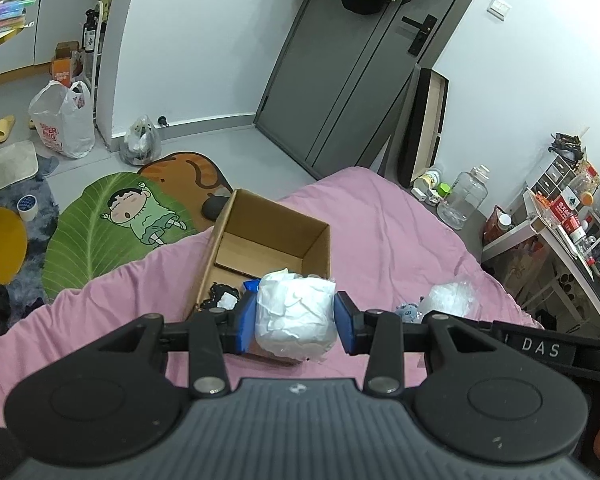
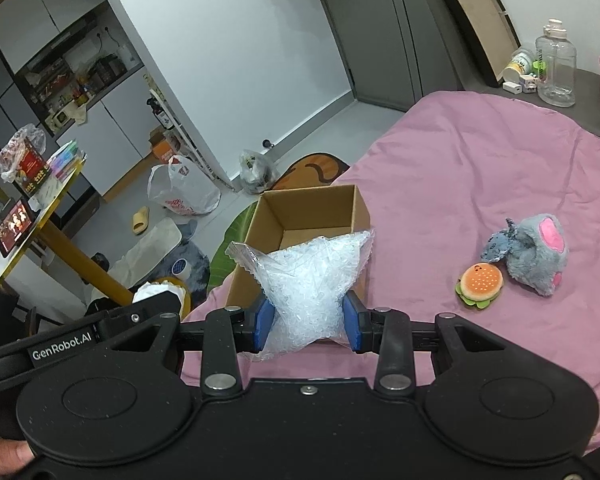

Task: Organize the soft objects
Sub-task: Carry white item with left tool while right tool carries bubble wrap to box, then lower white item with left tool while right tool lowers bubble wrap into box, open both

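My left gripper (image 1: pixel 296 318) is shut on a crumpled white paper wad (image 1: pixel 296 312), held over the near end of an open cardboard box (image 1: pixel 260 240) on the pink bed. Small dark and blue items (image 1: pixel 224 296) lie in the box's near corner. My right gripper (image 2: pixel 307 326) is shut on a clear plastic bag of pale beads (image 2: pixel 304 280), held just in front of the same cardboard box (image 2: pixel 312 216). The bead bag (image 1: pixel 452 300) also shows at the right of the left wrist view. A grey plush toy (image 2: pixel 532 256) and a burger plush (image 2: pixel 480 282) lie on the bed to the right.
The pink bedsheet (image 2: pixel 480 168) spreads around the box. Left of the bed, floor mats (image 1: pixel 112 224) and plastic bags (image 1: pixel 64 124) cover the floor. A clear water jug (image 2: pixel 556 68) stands beyond the bed; a cluttered white shelf (image 1: pixel 572 232) lines its right side. A round yellow-legged table (image 2: pixel 40 216) stands far left.
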Available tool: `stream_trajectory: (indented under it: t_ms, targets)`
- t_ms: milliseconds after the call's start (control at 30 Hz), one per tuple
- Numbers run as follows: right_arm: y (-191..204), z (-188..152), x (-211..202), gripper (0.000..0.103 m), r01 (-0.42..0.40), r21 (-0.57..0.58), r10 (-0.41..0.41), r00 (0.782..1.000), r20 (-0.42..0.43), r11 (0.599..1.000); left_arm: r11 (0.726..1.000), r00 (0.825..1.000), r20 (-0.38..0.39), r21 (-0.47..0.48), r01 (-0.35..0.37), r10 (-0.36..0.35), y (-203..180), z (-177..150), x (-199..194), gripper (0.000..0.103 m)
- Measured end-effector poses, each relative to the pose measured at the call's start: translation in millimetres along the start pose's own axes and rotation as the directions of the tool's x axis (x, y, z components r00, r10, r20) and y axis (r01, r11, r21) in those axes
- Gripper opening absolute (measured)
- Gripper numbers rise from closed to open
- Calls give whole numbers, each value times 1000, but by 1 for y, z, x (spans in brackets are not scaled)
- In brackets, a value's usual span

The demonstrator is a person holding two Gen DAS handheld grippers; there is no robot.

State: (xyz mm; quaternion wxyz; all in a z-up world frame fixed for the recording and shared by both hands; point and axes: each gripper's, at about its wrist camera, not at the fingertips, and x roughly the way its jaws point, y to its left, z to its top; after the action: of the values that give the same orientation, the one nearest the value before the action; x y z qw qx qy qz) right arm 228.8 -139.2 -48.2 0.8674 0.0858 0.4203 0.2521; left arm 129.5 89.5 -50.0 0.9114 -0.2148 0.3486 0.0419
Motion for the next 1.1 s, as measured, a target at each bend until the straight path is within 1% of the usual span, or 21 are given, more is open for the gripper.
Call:
stream_trajectory:
  t_ms: [267,633,900,1100]
  targets:
    - [4,12,11,36,-7,-6,7,1000,-15,1000,1000,1000,-9,-9,-11,11,8,15,7,40]
    - [4,28,32,36,-14,-2,14,999,-50,1000,1000,999,-33,-23,-21,20,8,37,31,40]
    - [-1,40,56,36,-11,6,11,996,-84,1000,999,997,-74,-25,-24,22,7,50,62,40]
    - [-5,49,79,36,-5,11,6,993,-117,1000,998,994,-105,-39,-39,35,14,61,89,40]
